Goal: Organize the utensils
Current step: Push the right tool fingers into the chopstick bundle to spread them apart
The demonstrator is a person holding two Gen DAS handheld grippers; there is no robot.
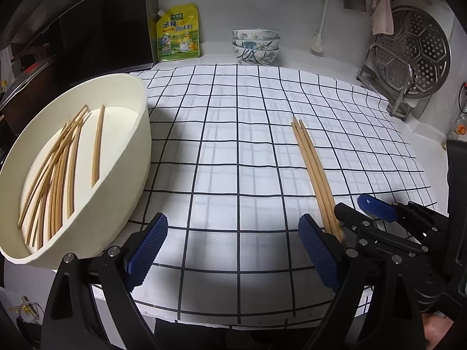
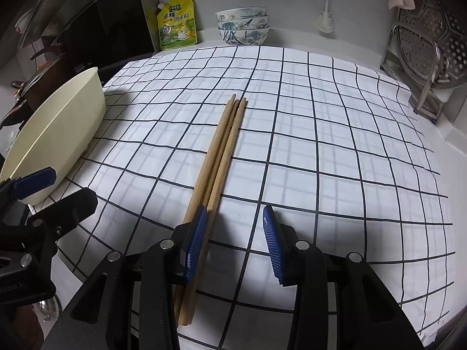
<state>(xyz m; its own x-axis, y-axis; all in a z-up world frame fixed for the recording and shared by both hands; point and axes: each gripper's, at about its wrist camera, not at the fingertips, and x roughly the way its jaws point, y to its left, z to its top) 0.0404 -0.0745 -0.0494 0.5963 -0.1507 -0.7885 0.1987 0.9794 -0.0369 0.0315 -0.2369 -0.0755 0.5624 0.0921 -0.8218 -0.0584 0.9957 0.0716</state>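
Three wooden chopsticks [image 2: 224, 145] lie side by side on the checked cloth [image 2: 321, 145]. My right gripper [image 2: 233, 245] hangs low over their near ends, jaws partly apart. Its left finger [image 2: 195, 245] overlaps the bundle and the right pad stands clear of it. In the left wrist view the same chopsticks [image 1: 309, 160] run under the right gripper [image 1: 356, 210]. My left gripper [image 1: 233, 246] is open wide over bare cloth, with nothing between its pads. To its left sits a cream basin [image 1: 137, 134] holding several chopsticks [image 1: 58, 175].
A yellow seasoning pouch [image 1: 178, 32] and stacked patterned bowls [image 1: 255, 45] stand against the back wall. A metal rack with a perforated steamer plate [image 1: 414, 55] is at the right. A dark stove area [image 1: 87, 38] borders the left. The cloth's near edge hangs at the counter front.
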